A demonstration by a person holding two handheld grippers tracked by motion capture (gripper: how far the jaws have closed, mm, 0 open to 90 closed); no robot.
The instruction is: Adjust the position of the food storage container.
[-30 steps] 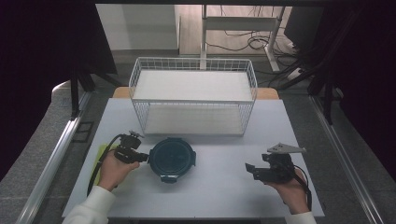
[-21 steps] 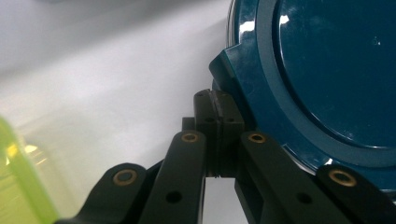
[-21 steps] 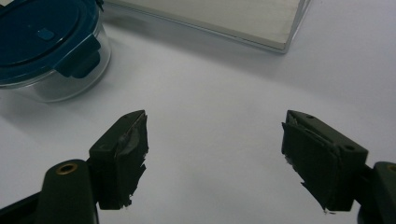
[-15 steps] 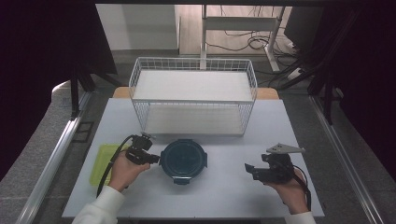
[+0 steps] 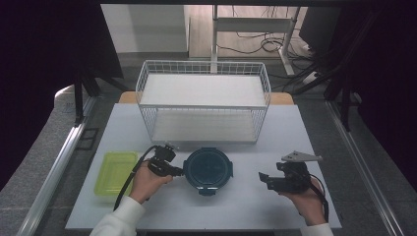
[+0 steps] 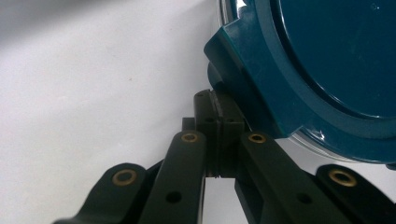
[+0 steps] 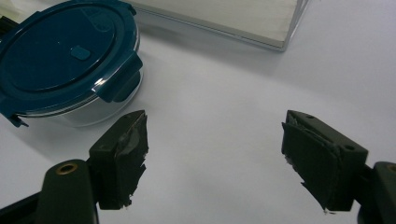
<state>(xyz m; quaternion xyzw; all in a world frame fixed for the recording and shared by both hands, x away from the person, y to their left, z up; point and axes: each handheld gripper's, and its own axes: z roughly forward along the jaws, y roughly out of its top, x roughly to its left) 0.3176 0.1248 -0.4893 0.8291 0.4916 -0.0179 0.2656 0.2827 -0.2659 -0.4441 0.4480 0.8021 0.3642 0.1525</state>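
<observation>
A round container [image 5: 207, 170] with a dark teal clip-on lid and clear walls is seen standing on the white bench [image 5: 246, 206], near the middle and just in front of the wire basket [image 5: 203, 101]. The left gripper [image 5: 173, 170] is held at the container's left side, with its 2 jaws brought fully together and nothing clamped between them. In the left gripper view, the closed jaw tips [image 6: 218, 122] are pressed against the container [image 6: 322, 70] just under 1 of the lid's side clips; whether they touch the clip or the wall beneath it cannot be told.

The right gripper [image 5: 268, 180] is held above the bench to the right of the container, well apart from it, pointing left toward it. In the right gripper view its jaws are spread wide, with bare bench surface between the 2 worn pads [image 7: 133, 149], and the container [image 7: 70, 60] is seen at the far left with a closed clip facing the camera.

A yellow-green rectangular box [image 5: 117, 172] lies on the bench at the left, just beside the left hand [image 5: 147, 183]. The basket is placed at the far side of the bench, with a pale board lining its floor.
</observation>
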